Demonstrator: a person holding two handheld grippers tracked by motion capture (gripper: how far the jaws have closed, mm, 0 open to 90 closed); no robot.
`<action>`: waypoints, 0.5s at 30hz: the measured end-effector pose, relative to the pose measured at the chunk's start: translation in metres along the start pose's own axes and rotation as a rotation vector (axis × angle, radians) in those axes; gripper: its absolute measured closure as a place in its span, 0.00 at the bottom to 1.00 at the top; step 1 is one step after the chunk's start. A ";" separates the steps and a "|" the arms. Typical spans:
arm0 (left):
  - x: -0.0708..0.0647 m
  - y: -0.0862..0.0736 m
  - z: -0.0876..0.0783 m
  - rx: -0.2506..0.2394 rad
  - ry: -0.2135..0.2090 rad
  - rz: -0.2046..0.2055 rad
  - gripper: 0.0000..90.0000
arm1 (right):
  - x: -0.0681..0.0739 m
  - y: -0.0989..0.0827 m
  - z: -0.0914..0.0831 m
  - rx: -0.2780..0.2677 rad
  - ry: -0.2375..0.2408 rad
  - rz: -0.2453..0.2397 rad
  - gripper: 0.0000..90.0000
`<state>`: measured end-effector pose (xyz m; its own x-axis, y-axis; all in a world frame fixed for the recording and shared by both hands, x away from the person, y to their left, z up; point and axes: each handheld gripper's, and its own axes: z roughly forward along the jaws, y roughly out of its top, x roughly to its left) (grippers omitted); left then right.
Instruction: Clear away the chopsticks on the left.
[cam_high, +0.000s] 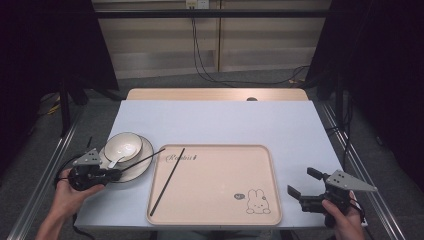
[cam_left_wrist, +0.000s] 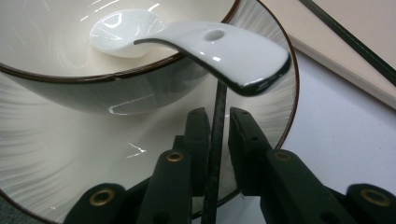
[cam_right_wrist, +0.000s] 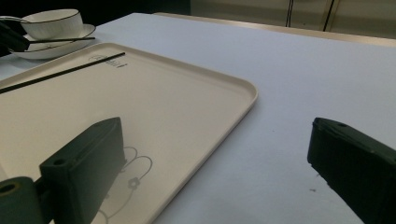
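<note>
Big picture first: the table (cam_high: 215, 117) fills the middle of the high view, and the tray (cam_high: 215, 212) sits in its lower centre, cream-coloured with a little rabbit printed in the lower right corner. One chopstick (cam_high: 168, 181) lies slanted across the tray's left part. Left of the tray, at the frame's left-centre, there's the plate (cam_high: 145, 162) with the bowl (cam_high: 122, 145) on it, and a white spoon (cam_left_wrist: 205, 44) resting in the bowl, handle hanging out over the rim.

Now the action: the left gripper (cam_high: 112, 174) is down at the plate's lower edge, and its jaws are nearly together, pinching the second chopstick (cam_left_wrist: 217, 140) near one end. That stick runs from the jaws up under the spoon handle in the left gripper view, and in the high view it slants across the plate towards the tray's upper left corner.

The right gripper (cam_high: 304, 186), lower right of the high view, hangs wide open with nothing between its jaws, just off the tray's right edge.

My read on that chopstick: light, stiff, thin and smooth, so it may swivel or slip in a pinch taken this close to the end. A hold nearer the middle would likely steady it. Mind the spoon and bowl too — ceramic by the look, easily knocked.
</note>
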<state>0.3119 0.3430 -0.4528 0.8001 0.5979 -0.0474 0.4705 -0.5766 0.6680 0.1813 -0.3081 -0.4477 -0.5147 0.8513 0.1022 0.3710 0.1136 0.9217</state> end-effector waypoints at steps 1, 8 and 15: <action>0.000 0.000 0.000 -0.002 -0.004 0.006 0.88 | 0.000 0.000 0.000 0.000 0.000 0.000 0.04; -0.003 0.001 0.000 0.001 -0.023 0.002 0.95 | 0.000 0.000 0.000 0.001 0.007 -0.004 0.04; -0.007 0.004 -0.006 -0.006 -0.033 -0.017 0.95 | 0.001 0.000 0.000 0.003 0.005 0.001 0.04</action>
<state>0.3064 0.3396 -0.4452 0.8040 0.5889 -0.0828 0.4817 -0.5633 0.6713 0.1812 -0.3073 -0.4474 -0.5181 0.8488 0.1054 0.3743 0.1142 0.9203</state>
